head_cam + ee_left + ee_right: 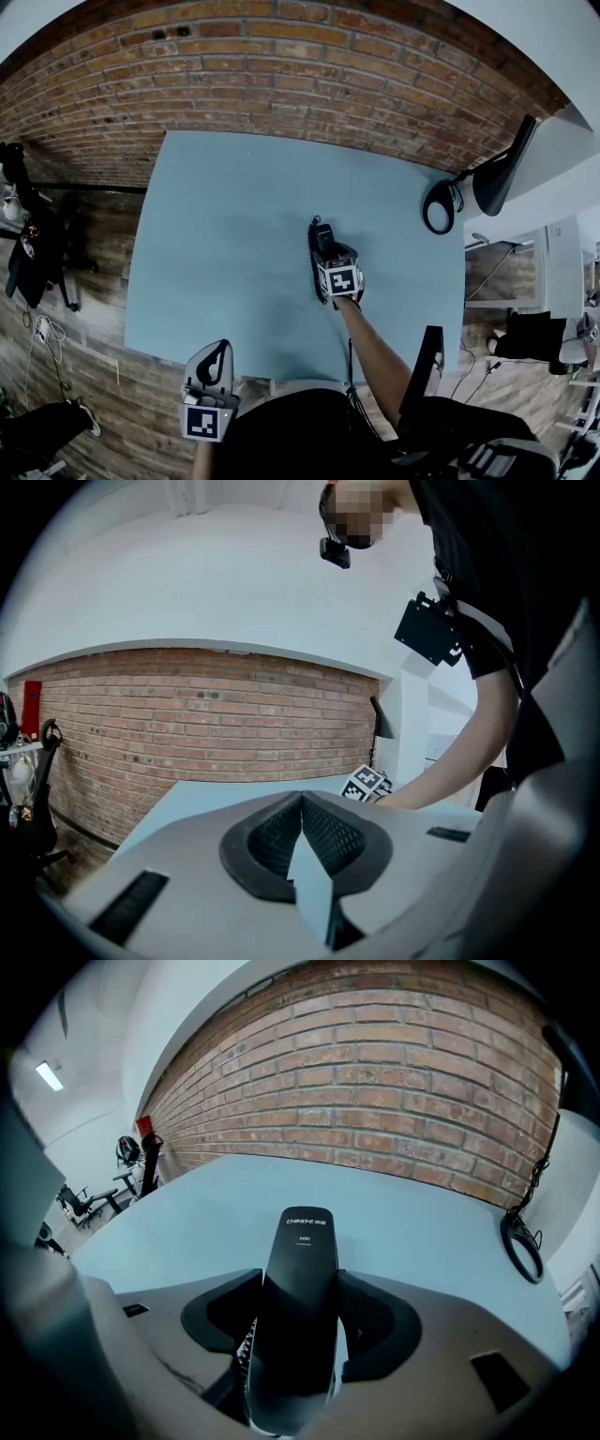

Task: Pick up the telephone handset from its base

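Observation:
The black telephone handset lies lengthwise between the two dark pads of my right gripper, with pale keys of the base showing just beside its lower left edge. Thin slivers of light show along the handset's sides, so the jaws stand wide around it without clamping. In the head view the phone sits mid-table on the blue top, my right gripper over it. My left gripper hovers at the table's near edge, shut and empty; its pads meet in a point.
The blue table backs onto a brick wall. A black desk lamp and a coiled cable sit at the far right corner. A dark chair stands to my right.

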`<state>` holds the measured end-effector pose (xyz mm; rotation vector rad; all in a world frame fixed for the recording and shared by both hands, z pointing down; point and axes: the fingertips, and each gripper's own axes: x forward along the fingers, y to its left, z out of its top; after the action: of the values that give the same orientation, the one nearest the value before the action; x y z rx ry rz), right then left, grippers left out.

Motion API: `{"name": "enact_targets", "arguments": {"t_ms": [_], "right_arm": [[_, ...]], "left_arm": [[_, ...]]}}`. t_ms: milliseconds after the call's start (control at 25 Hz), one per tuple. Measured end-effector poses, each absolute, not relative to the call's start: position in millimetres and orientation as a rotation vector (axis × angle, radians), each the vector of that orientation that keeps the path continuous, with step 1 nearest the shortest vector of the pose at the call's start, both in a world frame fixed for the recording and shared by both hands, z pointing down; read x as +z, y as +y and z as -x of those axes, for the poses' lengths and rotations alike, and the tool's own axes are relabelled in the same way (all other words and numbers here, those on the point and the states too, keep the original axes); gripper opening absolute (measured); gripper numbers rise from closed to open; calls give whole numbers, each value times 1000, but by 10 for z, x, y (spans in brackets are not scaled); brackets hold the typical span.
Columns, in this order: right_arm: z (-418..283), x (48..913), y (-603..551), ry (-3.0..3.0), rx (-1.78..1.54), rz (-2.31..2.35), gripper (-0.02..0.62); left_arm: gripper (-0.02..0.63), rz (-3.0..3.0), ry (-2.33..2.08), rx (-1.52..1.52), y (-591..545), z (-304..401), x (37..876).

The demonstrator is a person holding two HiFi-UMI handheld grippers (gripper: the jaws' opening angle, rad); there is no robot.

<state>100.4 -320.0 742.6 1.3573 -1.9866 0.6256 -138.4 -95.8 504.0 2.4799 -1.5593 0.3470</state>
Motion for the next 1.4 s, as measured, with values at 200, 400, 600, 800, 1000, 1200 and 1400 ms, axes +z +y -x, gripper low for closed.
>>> {"name": "enact_targets", "arguments": {"t_ms": [200,400,600,800,1000,1200,1400], "right_arm": [[-1008,7342,-3189,-1993,598,-1364,244],[-1037,7263,-3190,-2001,590,-1388,244],[-1080,7148,-3201,-2013,564,-1413,244],[-1141,7033,-3199,-2024,531,-1446,244],[-1149,6854,-3181,-2044,494,-1487,244],[-1106,6581,-3188,-2095,449,-1525,244],[-1055,6203,-3163,-2146,357,-1564,244]], "left_arm": [[26,-2481,-1547,349,-954,1377,5052],[26,-2502,-1540,334,-972,1379,5020],[26,-2523,-1528,320,-975,1361,5011],[26,-2536,-1513,307,-987,1326,5005],[26,-2555,-1491,307,-996,1323,4991],[26,-2575,-1449,313,-1001,1275,5015],[26,-2623,-1387,288,-1073,1153,4978]]}}
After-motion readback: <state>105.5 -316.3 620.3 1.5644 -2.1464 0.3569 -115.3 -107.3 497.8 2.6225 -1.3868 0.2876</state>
